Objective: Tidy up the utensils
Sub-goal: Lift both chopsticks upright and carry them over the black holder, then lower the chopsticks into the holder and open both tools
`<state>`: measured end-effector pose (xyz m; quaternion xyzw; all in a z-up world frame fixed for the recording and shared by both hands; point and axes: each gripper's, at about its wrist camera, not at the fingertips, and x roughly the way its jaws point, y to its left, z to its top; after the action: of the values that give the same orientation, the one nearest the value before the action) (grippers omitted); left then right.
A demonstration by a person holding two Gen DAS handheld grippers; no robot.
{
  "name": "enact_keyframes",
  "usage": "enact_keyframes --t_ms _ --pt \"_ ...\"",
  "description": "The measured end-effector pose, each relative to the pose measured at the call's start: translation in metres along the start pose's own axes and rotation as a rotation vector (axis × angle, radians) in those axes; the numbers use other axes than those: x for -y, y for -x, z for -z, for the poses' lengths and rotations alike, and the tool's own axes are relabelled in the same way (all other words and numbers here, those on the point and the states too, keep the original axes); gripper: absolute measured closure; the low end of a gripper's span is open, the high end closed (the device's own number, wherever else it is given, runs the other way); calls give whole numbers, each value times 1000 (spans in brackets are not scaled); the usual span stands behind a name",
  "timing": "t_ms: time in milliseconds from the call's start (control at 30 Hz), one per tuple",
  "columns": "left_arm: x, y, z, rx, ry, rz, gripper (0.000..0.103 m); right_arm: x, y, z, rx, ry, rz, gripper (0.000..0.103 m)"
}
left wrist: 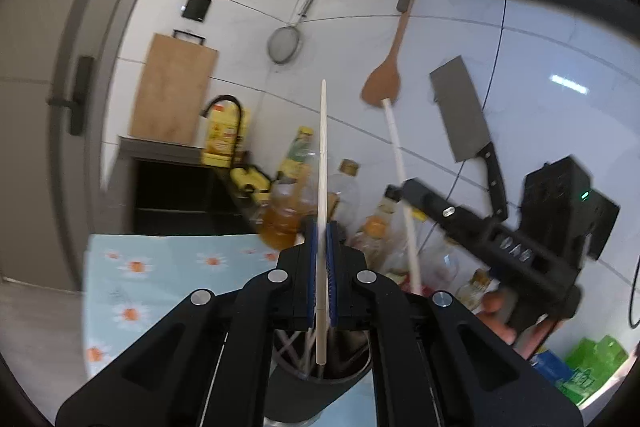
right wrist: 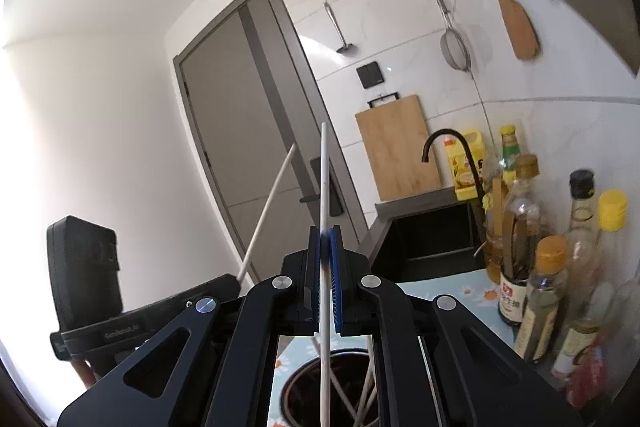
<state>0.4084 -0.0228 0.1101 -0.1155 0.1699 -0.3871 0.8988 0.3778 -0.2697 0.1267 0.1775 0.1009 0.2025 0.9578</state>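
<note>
Left wrist view shows the left gripper (left wrist: 322,247) clamped on a pale chopstick (left wrist: 322,163) above the dark utensil holder (left wrist: 320,383), the right gripper (right wrist: 325,255) likewise pinching another chopstick (right wrist: 325,187); next, I judge, lower tips inside before releasing.

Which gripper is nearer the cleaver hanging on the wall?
Right. The right gripper, shut on a chopstick, is just below the cleaver; the left gripper, shut on the other chopstick over the utensil holder, sits farther toward the door.
</note>
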Motion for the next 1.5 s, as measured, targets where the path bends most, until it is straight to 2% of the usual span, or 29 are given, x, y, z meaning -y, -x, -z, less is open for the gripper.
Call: enact_keyframes --t_ms 167,300,433,700,833,933,1000,1033,1100,1133,1167,1233,1300,1367,1467,1500 --pt "-17 -32 20 12 62 86 98 17 -17 16 8 -29 -12 98" --pt "-24 -54 37 -21 84 108 98 26 -26 30 -5 -60 -12 98" --pt "-27 -66 56 -60 96 106 98 31 -37 45 -58 -68 13 98" --pt "-27 -48 76 -90 80 89 98 26 -27 61 -103 -56 48 98" --pt "-21 -29 75 -85 50 69 98 26 -16 65 -115 -83 59 94" --pt "-16 -15 70 -80 34 51 87 24 -5 60 -101 -94 86 90" --pt "-13 -5 65 -68 31 42 77 19 5 54 -85 -86 104 71" --pt "-12 -1 63 -63 27 32 75 16 11 49 -69 -76 120 58" --pt "-7 9 58 -63 9 12 74 9 22 40 -46 -62 144 55" --pt "-5 13 56 -63 -1 3 72 7 26 35 -41 -61 151 49" --pt "-3 16 55 -64 -7 -2 67 3 33 30 -34 -64 163 40" --pt "3 26 51 -65 -22 -7 57 -3 43 23 -14 -64 181 31" --pt "10 34 49 -76 -32 -5 37 -11 55 15 4 -64 197 26" --pt "16 43 47 -74 -42 -7 31 -17 66 8 12 -70 207 21" --pt "26 56 44 -81 -47 -23 13 -26 79 3 26 -79 219 18" --pt "28 60 43 -80 -48 -28 10 -30 86 1 27 -85 218 18"
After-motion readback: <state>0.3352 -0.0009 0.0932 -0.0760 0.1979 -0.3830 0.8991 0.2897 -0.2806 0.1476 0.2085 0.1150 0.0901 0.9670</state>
